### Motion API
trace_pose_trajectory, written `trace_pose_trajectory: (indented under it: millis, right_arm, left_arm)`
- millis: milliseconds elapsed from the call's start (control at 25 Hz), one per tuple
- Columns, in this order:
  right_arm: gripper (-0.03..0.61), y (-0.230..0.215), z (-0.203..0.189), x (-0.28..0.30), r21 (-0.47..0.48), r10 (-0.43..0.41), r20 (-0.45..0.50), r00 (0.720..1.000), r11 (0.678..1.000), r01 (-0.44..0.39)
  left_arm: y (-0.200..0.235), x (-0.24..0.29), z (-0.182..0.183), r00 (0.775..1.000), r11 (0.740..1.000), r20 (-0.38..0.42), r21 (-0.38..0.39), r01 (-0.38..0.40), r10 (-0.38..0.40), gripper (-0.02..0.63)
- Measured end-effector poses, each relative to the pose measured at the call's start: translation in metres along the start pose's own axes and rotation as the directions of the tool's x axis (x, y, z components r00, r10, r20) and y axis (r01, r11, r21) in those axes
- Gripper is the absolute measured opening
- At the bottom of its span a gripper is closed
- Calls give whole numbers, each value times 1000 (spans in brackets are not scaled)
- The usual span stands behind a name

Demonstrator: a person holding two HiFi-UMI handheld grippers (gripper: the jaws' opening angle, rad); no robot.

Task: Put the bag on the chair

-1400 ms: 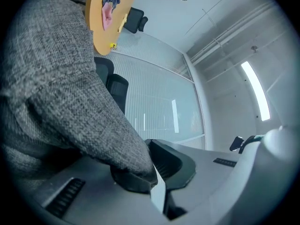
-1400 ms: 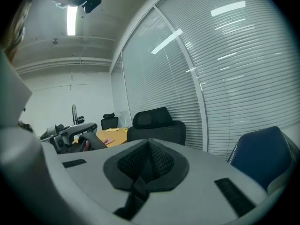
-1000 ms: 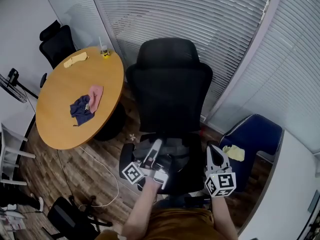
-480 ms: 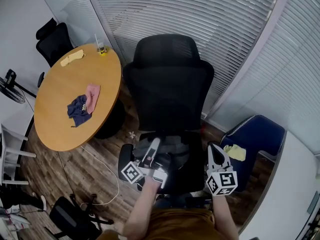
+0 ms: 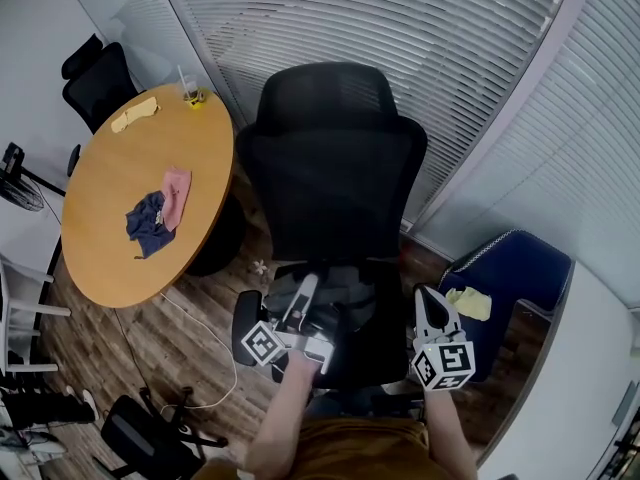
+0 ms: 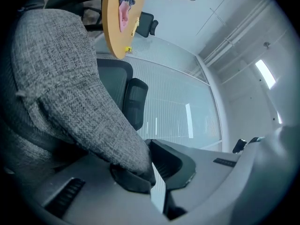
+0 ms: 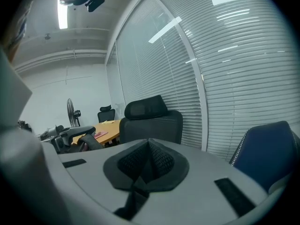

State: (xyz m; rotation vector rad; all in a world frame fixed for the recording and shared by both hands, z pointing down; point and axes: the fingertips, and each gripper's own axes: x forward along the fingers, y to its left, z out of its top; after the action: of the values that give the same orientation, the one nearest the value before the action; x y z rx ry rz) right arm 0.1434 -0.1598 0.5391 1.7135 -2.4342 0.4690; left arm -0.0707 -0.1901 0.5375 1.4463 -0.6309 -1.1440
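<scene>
A black high-backed office chair (image 5: 335,168) stands right in front of me. A grey fabric bag (image 5: 338,290) lies on its seat. My left gripper (image 5: 308,290) is over the seat's left side, shut on a fold of the grey bag (image 6: 70,78), which fills the left gripper view above the left gripper (image 6: 150,168). My right gripper (image 5: 430,306) hovers at the seat's right edge, shut and holding nothing. In the right gripper view the right gripper (image 7: 149,146) points towards the chair (image 7: 150,118).
A round wooden table (image 5: 110,258) with blue and pink cloths (image 5: 155,208) stands to the left. A blue chair (image 5: 515,273) holding something yellow is at the right. Window blinds run behind. Another black chair (image 5: 95,73) is at far left, and a cable (image 5: 200,338) lies on the floor.
The head view has swung a little, so the table and chair sit further left and up in the frame. Both grippers keep their places and their grip.
</scene>
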Motion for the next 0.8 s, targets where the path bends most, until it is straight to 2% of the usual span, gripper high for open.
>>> trace_pose_trajectory:
  millis: [480, 800]
  right_arm:
    - [11, -8, -15, 18, 13, 4, -36, 999, 1000, -3]
    - [11, -21, -24, 27, 30, -17, -65, 998, 999, 19]
  left_arm:
    - [25, 26, -9, 998, 1000, -54, 3, -25, 25, 21]
    - [37, 37, -10, 998, 1000, -61, -3, -30, 29, 23]
